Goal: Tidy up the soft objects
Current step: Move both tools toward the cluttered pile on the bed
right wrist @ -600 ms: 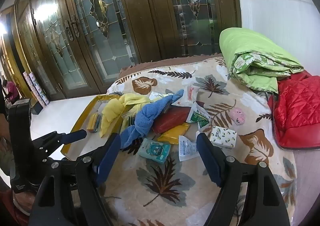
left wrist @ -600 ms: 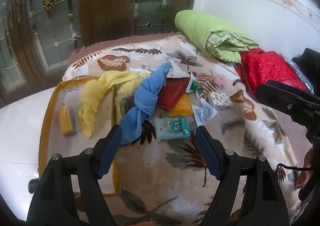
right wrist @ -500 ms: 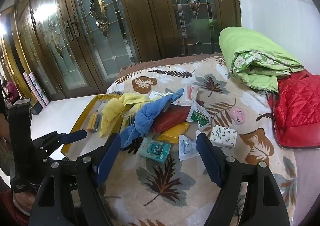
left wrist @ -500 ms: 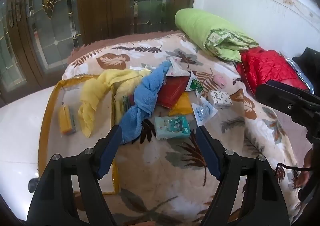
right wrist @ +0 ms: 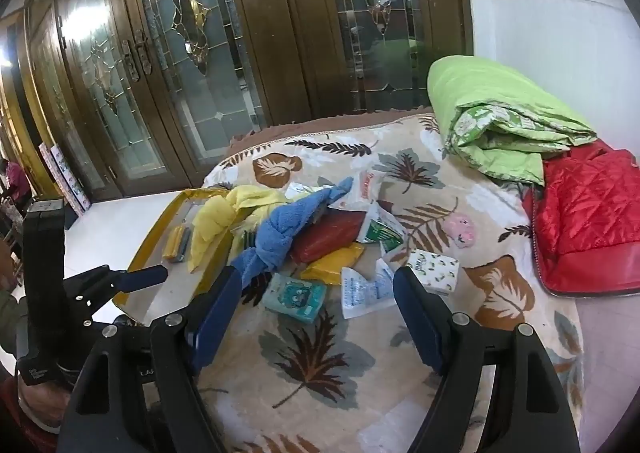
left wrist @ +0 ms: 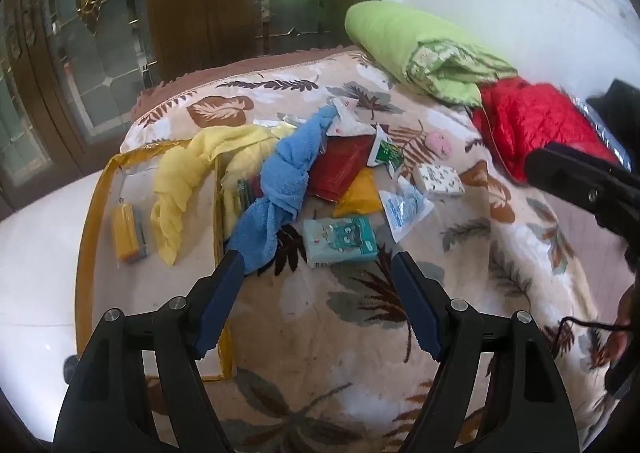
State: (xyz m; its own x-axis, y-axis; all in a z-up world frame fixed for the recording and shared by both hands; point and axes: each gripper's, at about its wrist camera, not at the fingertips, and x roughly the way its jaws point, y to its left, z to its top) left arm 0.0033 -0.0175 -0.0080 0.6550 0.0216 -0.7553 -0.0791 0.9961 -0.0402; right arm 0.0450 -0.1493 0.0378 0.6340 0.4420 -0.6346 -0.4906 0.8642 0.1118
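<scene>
Blue towel (left wrist: 284, 189): twisted into a rope and lying on the leaf-print blanket (left wrist: 320, 333); its long axis runs from its near end, just beside the left gripper's left finger, up and away to a narrow far tip that lies on the white packets (left wrist: 348, 121).
Yellow cloth (left wrist: 188, 181): draped over the far corner of the storage bag (left wrist: 86, 253), one end hanging down inside it, the rest bunched on the blanket beside the blue towel.
Storage bag: clear, flat, with a yellow border; it lies open at the blanket's left edge. Inside are the hanging end of the yellow cloth and a yellow sponge (left wrist: 126, 229) with a grey side, a little apart from each other.
Loose pile: a red pouch (left wrist: 340, 169), a yellow packet (left wrist: 358, 193), a green-and-white sachet (left wrist: 386, 153), a teal tissue pack (left wrist: 340, 239), a clear printed packet (left wrist: 404, 209) and a white patterned tissue pack (left wrist: 438, 179) lie close together right of the towel; the towel partly covers the red pouch.
Pink round item (left wrist: 438, 143): alone on the blanket, beyond the white pack.
Far end: a folded green quilt (left wrist: 416, 49) with a red quilted jacket (left wrist: 540, 121) against it.
Left gripper (left wrist: 318, 273): fingers spread wide, holding nothing, angled down over the blanket short of the teal pack.
Right gripper (right wrist: 318, 287): fingers spread wide, nothing between them, angled down toward the pile.
</scene>
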